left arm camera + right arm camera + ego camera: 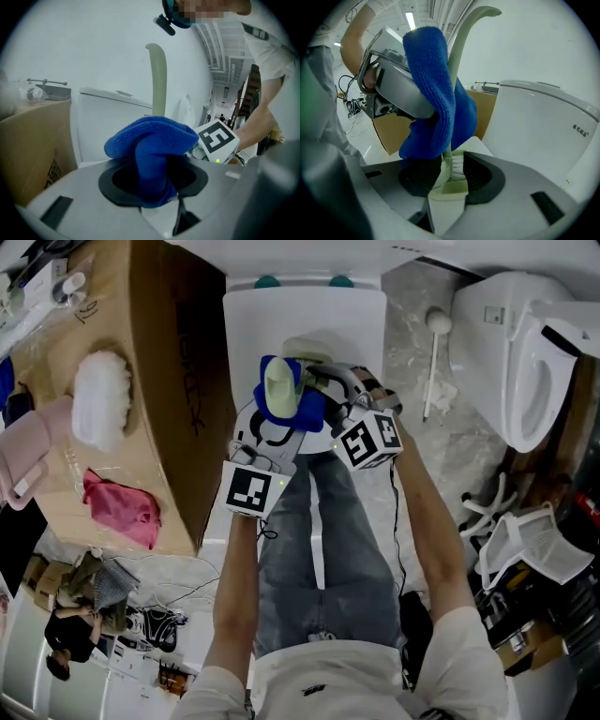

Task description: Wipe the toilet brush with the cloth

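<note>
In the head view a blue cloth [305, 409] is bunched round the pale green toilet brush [279, 381], above a white toilet lid [309, 315]. My left gripper [270, 423] is shut on that cloth [150, 145]; in the left gripper view the brush handle [157, 79] rises behind it. My right gripper [321, 381] comes in from the right. In its own view my right gripper [447, 173] has its jaws wide, and the brush head [452, 166] with white bristles sits between them. The cloth [436, 103] hangs along the handle [461, 42].
A cardboard box [159, 381] stands to the left, with a white fluffy pad [101, 395] and a pink rag [122, 507] on it. A second toilet [525, 352] and stacked white chairs [525, 540] are on the right. A white-handled brush [433, 362] lies on the floor.
</note>
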The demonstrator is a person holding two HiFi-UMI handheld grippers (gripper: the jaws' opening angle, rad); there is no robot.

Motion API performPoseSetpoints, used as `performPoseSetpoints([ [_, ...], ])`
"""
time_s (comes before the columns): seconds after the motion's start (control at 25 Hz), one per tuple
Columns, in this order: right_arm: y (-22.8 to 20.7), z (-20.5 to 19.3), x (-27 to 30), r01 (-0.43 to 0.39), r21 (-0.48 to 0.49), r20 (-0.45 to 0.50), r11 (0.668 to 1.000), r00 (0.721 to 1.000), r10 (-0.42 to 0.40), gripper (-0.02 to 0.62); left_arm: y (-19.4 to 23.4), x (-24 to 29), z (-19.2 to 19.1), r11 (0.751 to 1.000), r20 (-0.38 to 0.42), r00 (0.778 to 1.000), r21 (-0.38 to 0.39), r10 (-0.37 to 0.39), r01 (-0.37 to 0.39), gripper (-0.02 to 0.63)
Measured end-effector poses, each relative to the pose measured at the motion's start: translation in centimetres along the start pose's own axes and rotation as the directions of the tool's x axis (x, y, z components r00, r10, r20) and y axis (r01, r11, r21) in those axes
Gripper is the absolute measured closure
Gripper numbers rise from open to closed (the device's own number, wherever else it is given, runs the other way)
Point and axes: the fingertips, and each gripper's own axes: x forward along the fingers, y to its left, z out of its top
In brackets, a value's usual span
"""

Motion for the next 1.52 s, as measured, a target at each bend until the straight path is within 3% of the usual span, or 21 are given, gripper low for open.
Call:
performPoseSetpoints([
  [0.48,0.4,-1.2,1.4,-0.027,-0.031,-0.011,0.999,1.0,0.026,0.504,0.6,3.7,-2.3,0.998,-0.046,0.999,0.066,-0.014,0.017,0.419],
  [0.8,0.6,-1.3,1.6,-0.019,-0.059,-0.008,0.998,1.0,0.019,0.523,0.9,4.2,-2.5,0.997,-0.056,0.998,0.071,0.014,-0.01,0.485],
  [1.52,0.7,-1.2,1.9,-0.015,-0.12,-0.03,0.993,0.999,0.012,0.528,0.3,0.7,5.5,1.0,0.046,0.999,-0.008,-0.011,0.011,0.485],
])
